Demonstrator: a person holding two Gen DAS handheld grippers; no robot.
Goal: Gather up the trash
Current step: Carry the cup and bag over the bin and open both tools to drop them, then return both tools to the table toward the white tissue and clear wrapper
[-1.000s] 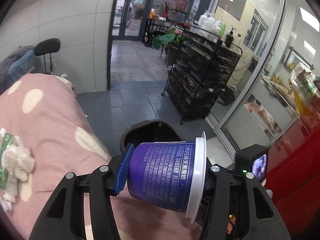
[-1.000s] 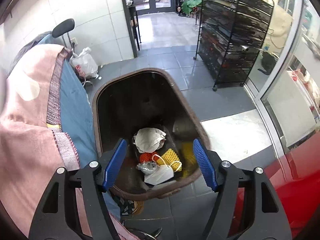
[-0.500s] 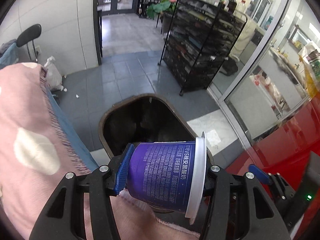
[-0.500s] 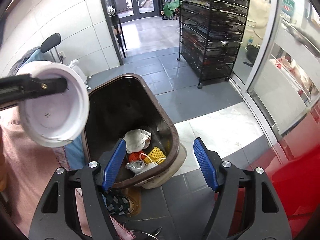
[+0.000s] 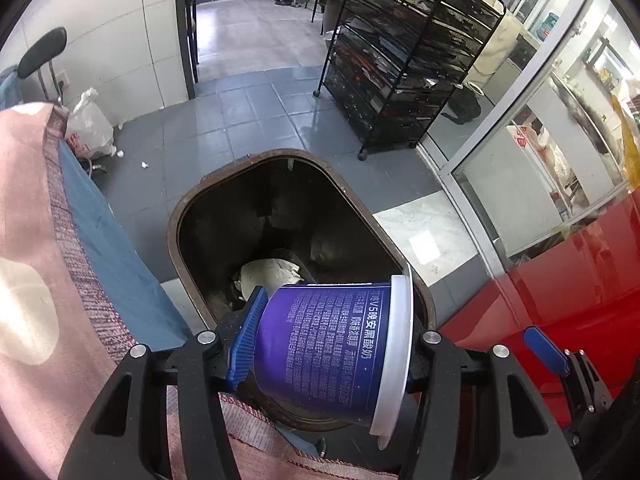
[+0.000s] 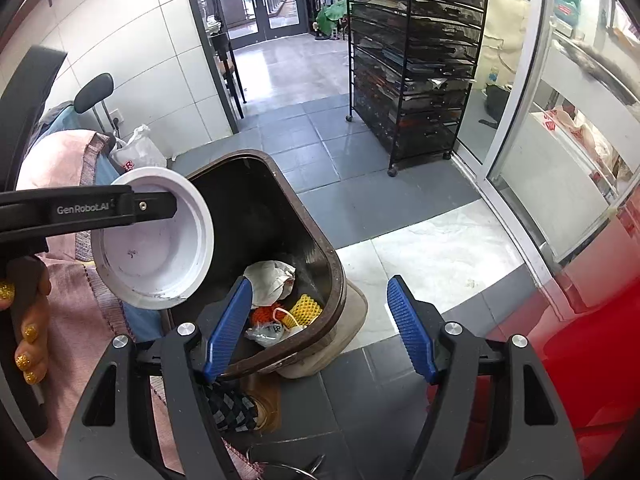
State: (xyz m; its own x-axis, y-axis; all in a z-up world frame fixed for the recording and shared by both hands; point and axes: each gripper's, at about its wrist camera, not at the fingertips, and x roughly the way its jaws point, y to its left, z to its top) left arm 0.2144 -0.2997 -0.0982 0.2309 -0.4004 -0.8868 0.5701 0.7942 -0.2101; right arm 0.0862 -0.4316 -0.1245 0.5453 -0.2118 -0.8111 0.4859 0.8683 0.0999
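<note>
A purple yogurt cup (image 5: 328,344) with a white rim lies sideways between the jaws of my left gripper (image 5: 332,332), held above the near edge of a brown trash bin (image 5: 192,208). The pads still touch the cup while the jaws are opening. In the right wrist view the cup's white mouth (image 6: 156,248) shows beside the bin (image 6: 332,264), under a black finger (image 6: 80,208) of the left gripper. My right gripper (image 6: 319,280) stands open and empty over the bin's right rim. Crumpled paper (image 6: 268,276) and a yellow foam net (image 6: 306,310) lie inside.
A black wire rack on wheels (image 5: 400,60) stands on the grey tiles beyond the bin. A white plastic bag (image 5: 88,128) sits by the wall. Pink dotted cloth (image 5: 32,240) fills the left, a red surface (image 5: 560,300) the right. A person's hand (image 6: 28,320) holds the left gripper.
My left gripper has carried the cup down and forward until it hangs over the bin's opening. The cup has come into the right wrist view. The right gripper shifted slightly sideways.
</note>
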